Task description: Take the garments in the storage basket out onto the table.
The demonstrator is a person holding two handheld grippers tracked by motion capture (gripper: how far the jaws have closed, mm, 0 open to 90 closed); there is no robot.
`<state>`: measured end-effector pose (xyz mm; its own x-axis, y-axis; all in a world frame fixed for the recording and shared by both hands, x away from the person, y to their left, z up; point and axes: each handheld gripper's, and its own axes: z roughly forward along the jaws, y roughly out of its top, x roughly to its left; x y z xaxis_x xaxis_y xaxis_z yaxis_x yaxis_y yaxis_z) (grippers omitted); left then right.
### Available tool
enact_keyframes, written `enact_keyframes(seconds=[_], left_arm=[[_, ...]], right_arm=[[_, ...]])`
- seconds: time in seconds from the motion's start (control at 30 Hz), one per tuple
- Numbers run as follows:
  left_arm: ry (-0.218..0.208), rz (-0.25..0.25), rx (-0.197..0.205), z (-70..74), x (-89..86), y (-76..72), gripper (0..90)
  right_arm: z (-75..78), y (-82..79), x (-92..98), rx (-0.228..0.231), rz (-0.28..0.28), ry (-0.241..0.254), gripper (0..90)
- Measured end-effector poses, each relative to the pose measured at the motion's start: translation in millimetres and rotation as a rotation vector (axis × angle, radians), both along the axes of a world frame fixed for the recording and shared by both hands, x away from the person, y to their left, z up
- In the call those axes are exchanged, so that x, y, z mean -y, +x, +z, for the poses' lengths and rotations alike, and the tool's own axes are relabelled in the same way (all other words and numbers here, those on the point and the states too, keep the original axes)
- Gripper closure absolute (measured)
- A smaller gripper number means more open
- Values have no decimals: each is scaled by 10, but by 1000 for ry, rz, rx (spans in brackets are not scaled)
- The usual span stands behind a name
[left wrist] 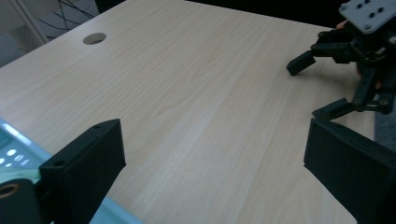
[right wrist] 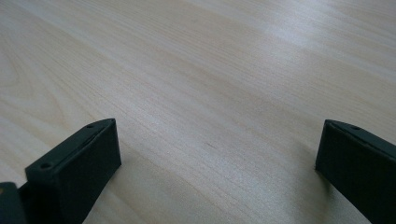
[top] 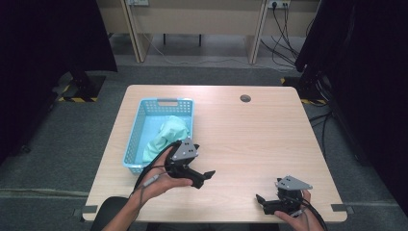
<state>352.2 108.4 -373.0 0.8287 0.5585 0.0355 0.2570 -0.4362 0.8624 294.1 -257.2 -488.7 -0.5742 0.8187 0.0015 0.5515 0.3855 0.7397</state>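
Observation:
A light blue plastic basket [top: 136, 126] stands on the left half of the wooden table [top: 250, 139]. A crumpled pale green cloth [top: 166, 137] lies inside it. My left gripper [top: 204, 177] hovers just right of the basket's near corner, held in a hand, its jaws wide open with nothing between them. In the left gripper view its jaws frame bare wood [left wrist: 215, 140], and the basket's rim [left wrist: 11, 151] shows at the bottom left. My right gripper [top: 263, 203] rests low near the table's front right edge, open and empty, pointing left.
A round cable hole [top: 245, 98] sits at the table's far middle. Black curtains flank both sides, and cables trail on the floor behind. The left gripper view shows the right gripper [left wrist: 312, 88] at the upper right.

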Motion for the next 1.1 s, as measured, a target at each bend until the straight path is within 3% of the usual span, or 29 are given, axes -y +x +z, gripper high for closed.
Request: enact_keyframes(seconds=[0.23, 1.1], left_arm=[[-15, 50, -10, 44, -161, 113, 50], [-30, 133, -33, 91, -406, 396, 51]], right_arm=[[0, 0, 0, 0, 0, 0, 2], [0, 0, 0, 0, 0, 0, 2]])
